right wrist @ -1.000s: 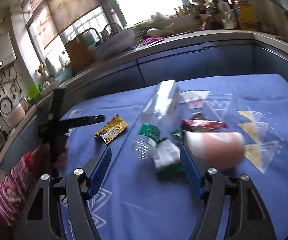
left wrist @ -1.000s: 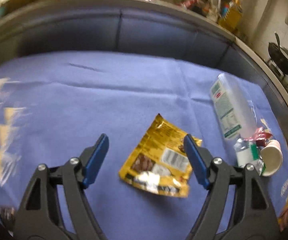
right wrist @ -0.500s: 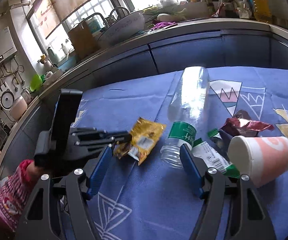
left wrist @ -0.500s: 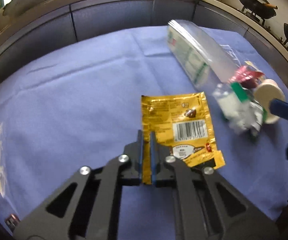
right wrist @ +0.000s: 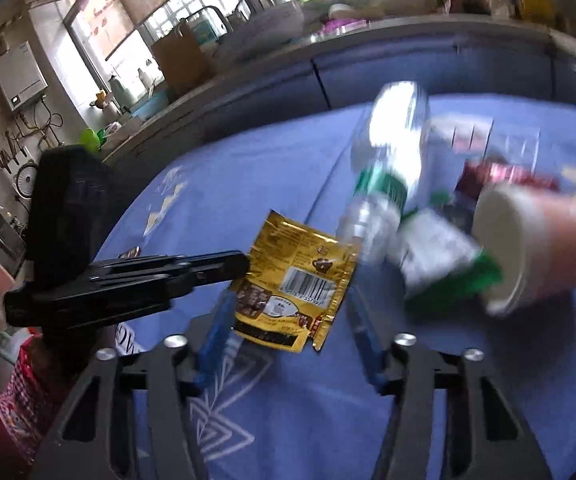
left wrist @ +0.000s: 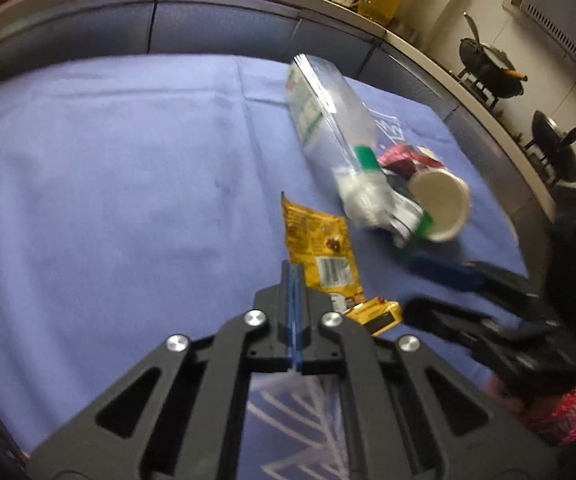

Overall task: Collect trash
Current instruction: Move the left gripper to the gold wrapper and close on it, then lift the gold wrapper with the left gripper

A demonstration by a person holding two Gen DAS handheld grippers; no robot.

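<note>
Blue tablecloth point(left wrist: 107, 184), left hand-held gripper point(left wrist: 292, 276) clamped on yellow wrapper point(left wrist: 320, 252) edge, right hand-held gripper point(right wrist: 292, 320) spread apart beneath it

The plastic bottle point(right wrist: 388, 168), paper cup point(right wrist: 544, 248) and green-white wrapper point(right wrist: 444, 256) at the right of the right wrist view are smeared by motion blur; their labels cannot be read. The red wrapper point(left wrist: 400, 158) is mostly hidden behind the bottle and cup. Countertop clutter along the upper edge is too blurred to identify.
</note>
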